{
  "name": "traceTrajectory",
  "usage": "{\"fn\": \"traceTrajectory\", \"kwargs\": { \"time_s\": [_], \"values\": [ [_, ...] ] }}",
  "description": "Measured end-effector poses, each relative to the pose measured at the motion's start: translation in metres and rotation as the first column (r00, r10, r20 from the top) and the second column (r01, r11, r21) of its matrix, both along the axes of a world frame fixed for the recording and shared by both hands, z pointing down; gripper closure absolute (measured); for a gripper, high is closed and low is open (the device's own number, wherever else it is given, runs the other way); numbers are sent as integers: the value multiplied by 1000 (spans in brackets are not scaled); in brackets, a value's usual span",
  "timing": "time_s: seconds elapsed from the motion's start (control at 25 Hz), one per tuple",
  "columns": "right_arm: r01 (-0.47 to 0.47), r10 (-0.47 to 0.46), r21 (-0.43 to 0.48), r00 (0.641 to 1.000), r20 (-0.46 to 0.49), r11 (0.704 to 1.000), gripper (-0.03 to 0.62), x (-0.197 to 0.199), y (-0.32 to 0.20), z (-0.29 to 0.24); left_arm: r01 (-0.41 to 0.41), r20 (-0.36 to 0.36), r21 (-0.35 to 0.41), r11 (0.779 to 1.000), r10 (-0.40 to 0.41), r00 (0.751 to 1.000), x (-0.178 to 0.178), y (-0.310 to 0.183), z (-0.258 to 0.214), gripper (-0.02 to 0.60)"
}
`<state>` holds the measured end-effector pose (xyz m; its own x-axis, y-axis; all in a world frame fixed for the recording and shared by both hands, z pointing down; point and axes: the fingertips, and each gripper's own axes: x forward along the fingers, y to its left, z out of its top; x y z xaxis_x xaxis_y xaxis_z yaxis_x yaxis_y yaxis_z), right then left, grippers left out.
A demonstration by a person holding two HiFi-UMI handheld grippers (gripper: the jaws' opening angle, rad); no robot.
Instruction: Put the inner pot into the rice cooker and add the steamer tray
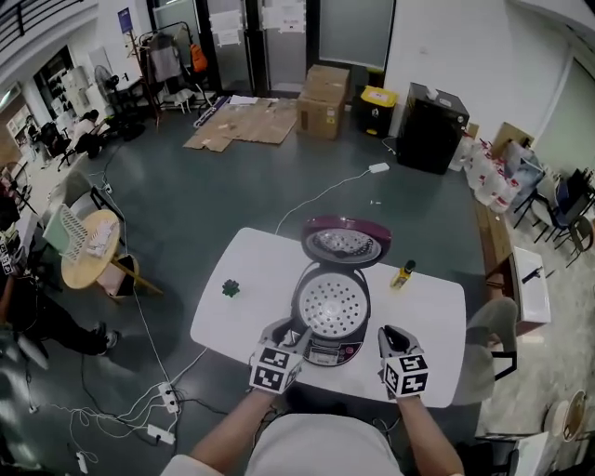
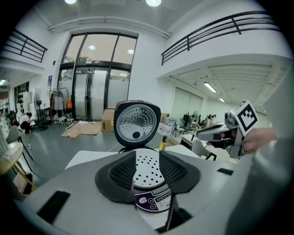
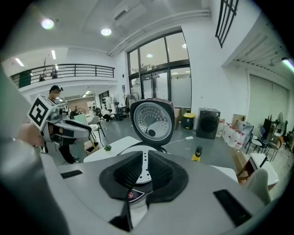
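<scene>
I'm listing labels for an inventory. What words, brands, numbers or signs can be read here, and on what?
No text here can be read.
Front panel of the purple rice cooker: white print, too blurred.
Label on the small yellow bottle: too small.
White paper sheets on the glass doors: too small.

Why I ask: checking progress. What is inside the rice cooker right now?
A perforated steamer tray fills the open top of the rice cooker, its lid raised behind. Whatever lies beneath the tray, including any inner pot, is covered and cannot be seen.
</scene>
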<state>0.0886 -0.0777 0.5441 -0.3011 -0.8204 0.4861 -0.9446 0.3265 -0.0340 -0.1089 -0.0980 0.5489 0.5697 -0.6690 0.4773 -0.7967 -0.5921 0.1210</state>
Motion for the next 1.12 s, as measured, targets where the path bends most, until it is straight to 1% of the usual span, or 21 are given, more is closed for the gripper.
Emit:
{"fn": "traceTrajectory", "kwargs": {
  "time_s": [0.16, 0.2, 0.24, 0.28, 0.48, 0.6, 0.8, 0.96, 1.12],
  "values": [
    [59, -61, 50, 997, 47, 997, 571, -3, 11, -26, 39, -11, 25, 999, -39, 999, -4, 15, -19, 446],
    [74, -77, 59, 995, 57, 996, 579, -5, 15, -31, 51, -25, 24, 998, -51, 998, -6, 20, -23, 477],
    [87, -91, 65, 994, 67, 994, 583, -6, 18, -35, 63, -40, 19, 998, -62, 997, -8, 24, -27, 523],
    [96, -102, 70, 992, 77, 993, 583, -7, 21, -38, 71, -53, 14, 997, -70, 996, -9, 29, -31, 546],
    [109, -121, 107, 987, 109, 988, 583, 4, 33, -57, 102, -57, 47, 994, -99, 993, -8, 47, -44, 551],
    [134, -148, 137, 984, 97, 981, 583, 9, 41, -67, 133, -70, 66, 989, -129, 989, -7, 56, -48, 566],
    [174, -190, 187, 979, 72, 967, 583, 8, 44, -79, 149, -105, 84, 985, -140, 985, -9, 61, -52, 568],
    [176, -194, 204, 979, 68, 963, 583, 11, 47, -83, 163, -113, 93, 982, -153, 982, -11, 64, -57, 568],
    [173, -194, 205, 977, 88, 963, 583, 12, 49, -86, 171, -112, 100, 980, -160, 981, -13, 66, -63, 568]
  ]
}}
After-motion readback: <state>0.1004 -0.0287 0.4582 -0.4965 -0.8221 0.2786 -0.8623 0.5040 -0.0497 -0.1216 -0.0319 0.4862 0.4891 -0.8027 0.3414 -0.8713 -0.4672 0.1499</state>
